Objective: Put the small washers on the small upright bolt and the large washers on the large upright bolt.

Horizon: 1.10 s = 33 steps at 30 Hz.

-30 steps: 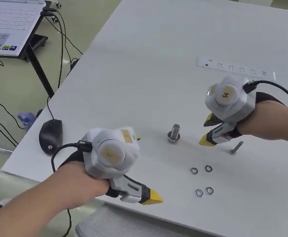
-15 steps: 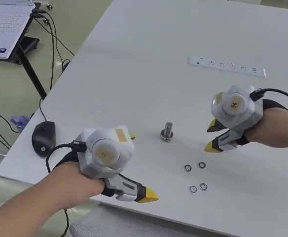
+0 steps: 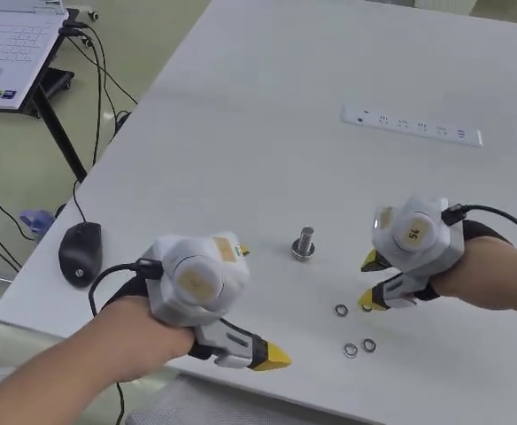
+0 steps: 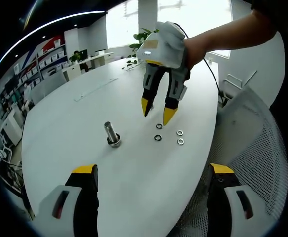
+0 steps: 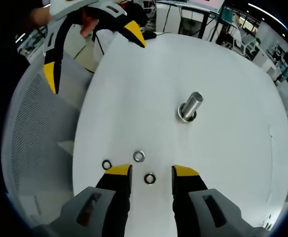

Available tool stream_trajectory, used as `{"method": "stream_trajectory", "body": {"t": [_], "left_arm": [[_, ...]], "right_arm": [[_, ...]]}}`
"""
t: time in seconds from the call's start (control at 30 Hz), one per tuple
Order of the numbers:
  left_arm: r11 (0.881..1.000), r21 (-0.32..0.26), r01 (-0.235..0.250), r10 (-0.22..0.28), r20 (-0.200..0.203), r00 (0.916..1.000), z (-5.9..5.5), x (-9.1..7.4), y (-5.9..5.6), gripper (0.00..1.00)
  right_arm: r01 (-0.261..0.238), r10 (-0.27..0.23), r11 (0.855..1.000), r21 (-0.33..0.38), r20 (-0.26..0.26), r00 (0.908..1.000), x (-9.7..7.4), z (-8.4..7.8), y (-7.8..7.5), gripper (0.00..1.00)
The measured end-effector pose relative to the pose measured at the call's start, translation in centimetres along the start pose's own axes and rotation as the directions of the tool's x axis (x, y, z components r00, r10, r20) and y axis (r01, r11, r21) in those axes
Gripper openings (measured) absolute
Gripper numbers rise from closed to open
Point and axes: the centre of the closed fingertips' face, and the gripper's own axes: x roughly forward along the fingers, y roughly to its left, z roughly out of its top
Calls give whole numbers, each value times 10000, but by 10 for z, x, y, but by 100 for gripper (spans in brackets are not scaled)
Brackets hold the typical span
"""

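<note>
A large steel bolt [image 3: 304,243] [image 4: 113,134] [image 5: 190,106] stands upright, head down, on the white table [image 3: 267,133]. Several small washers lie flat to its right, near the front edge: one [image 3: 341,310], a pair [image 3: 351,351] [image 3: 369,345]. My right gripper [image 3: 367,283] [image 5: 152,172] [image 4: 155,111] is open and low over them, and one washer [image 5: 149,178] lies on the table between its yellow fingertips, untouched. Two more washers [image 5: 139,156] [image 5: 106,164] lie just ahead and left. My left gripper [image 3: 260,305] [image 4: 151,170] is held wide open at the front edge, holding nothing.
A white power strip [image 3: 412,126] lies at the table's far side. A black mouse [image 3: 80,252] sits at the left edge. A laptop [image 3: 11,40] on a stand with hanging cables is off to the left. A mesh chair [image 4: 252,148] is beside the front edge.
My right gripper has come down and toward me from beside the bolts to the washers, and now straddles one. The left gripper has stayed about where it was.
</note>
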Motion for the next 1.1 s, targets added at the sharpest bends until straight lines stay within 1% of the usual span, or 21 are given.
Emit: {"method": "stream_trajectory", "body": {"t": [0.13,0.23,0.37,0.43,0.53,0.63,0.87,1.1], "left_arm": [[10000,-27,-3,3,2,10000,0,1,3,92],[10000,-47,6,-6,56,10000,0,1,3,92],[10000,-37,36,-36,46,10000,0,2,3,92],[10000,-59,80,-80,80,9999,1,3,2,92],[9999,-43,97,-97,88,9999,1,3,1,92],[9999,-25,103,-103,112,9999,2,3,0,92],[9999,-80,83,-82,142,9999,1,1,1,91],[9999,-111,79,-77,163,9998,0,0,0,91]], "right_arm": [[-151,151,9999,-24,-13,9999,11,-1,5,32],[-222,220,9997,-142,-128,9997,20,-2,9,31],[-279,273,9992,-285,-222,9994,25,-1,11,29],[-231,216,9988,-426,-340,9992,27,-2,11,28],[-255,242,9988,-409,-334,9992,29,0,13,27],[-166,144,9985,-519,-427,9990,33,0,13,27],[-203,167,9982,-567,-640,9978,37,-3,17,25],[-250,228,9990,-368,-580,9981,36,-2,17,23]]}}
